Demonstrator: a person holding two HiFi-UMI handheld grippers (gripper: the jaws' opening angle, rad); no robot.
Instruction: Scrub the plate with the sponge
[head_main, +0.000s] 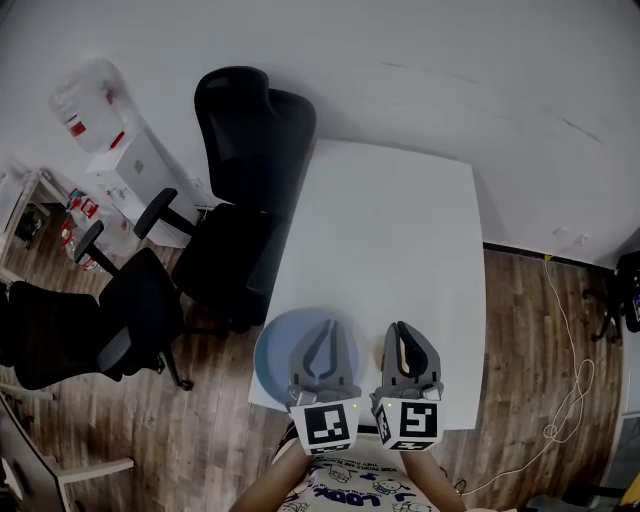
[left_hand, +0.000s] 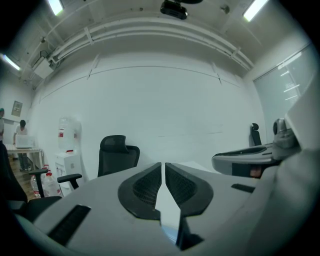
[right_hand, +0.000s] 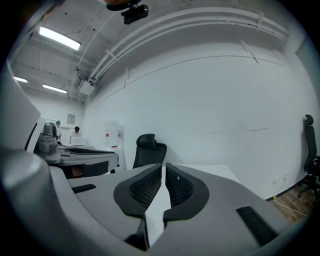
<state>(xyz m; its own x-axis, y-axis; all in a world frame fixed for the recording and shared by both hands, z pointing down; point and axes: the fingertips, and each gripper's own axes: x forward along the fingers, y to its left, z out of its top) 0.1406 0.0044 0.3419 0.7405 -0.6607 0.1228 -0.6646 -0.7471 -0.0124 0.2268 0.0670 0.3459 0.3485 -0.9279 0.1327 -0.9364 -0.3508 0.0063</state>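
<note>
Counted: two grippers, one plate, one sponge, one table.
Jaws are held nearly closed, empty. Plate is seen beneath left gripper at table edge, sponge beneath right gripper; open tabletop ahead.

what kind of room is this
Most likely an office or lab workroom: black swivel office chairs beside a plain white table, a water dispenser with a bottle on top by the white wall, and wood-look flooring.
</note>
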